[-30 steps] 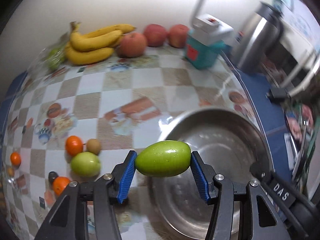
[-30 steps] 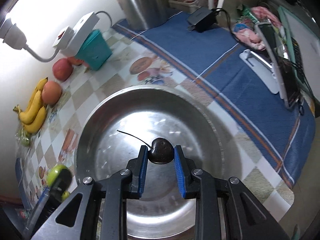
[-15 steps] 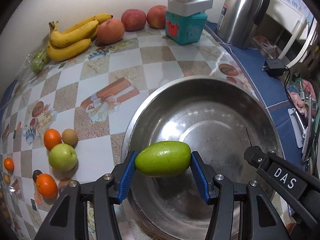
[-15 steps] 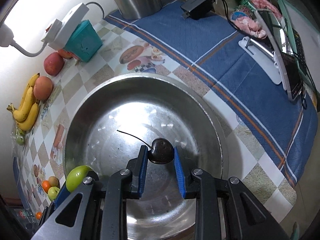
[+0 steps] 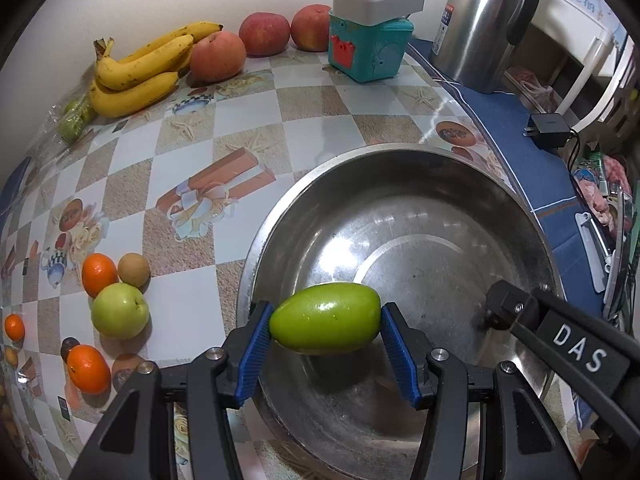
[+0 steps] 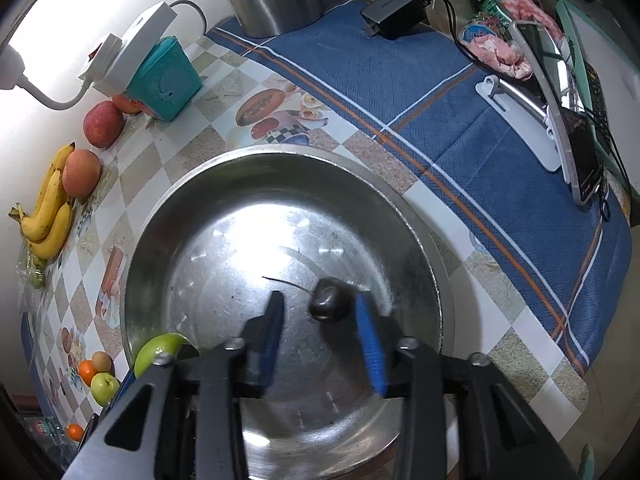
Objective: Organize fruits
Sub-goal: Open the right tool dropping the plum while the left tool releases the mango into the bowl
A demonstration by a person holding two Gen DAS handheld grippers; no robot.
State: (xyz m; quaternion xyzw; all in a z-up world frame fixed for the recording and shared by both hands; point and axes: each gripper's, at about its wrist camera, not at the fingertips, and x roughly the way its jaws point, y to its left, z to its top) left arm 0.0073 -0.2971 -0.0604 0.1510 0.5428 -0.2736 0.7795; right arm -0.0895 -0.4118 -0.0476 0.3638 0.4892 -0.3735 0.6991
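Note:
My left gripper [image 5: 326,346] is shut on an oval green fruit [image 5: 325,318] and holds it over the near left part of a large steel bowl [image 5: 400,160]. My right gripper [image 6: 320,334] hangs over the same bowl [image 6: 280,152]; its jaws are opening. A dark cherry [image 6: 330,304] with a long stem sits loose between the blue pads, blurred, close to the right pad and free of the left one. The green fruit [image 6: 158,350] and the left gripper show at the bowl's left rim in the right wrist view.
On the checked tablecloth lie bananas [image 5: 140,68], three red apples [image 5: 218,56], a green apple [image 5: 120,310], oranges [image 5: 98,274] and a small brown fruit [image 5: 134,268]. A teal box with a power strip [image 5: 368,52], a steel kettle [image 5: 484,20] and a charger [image 5: 548,128] stand behind the bowl.
The right gripper's jaws have spread and the cherry has come loose between them. The left gripper sank over the bowl with the green fruit still gripped.

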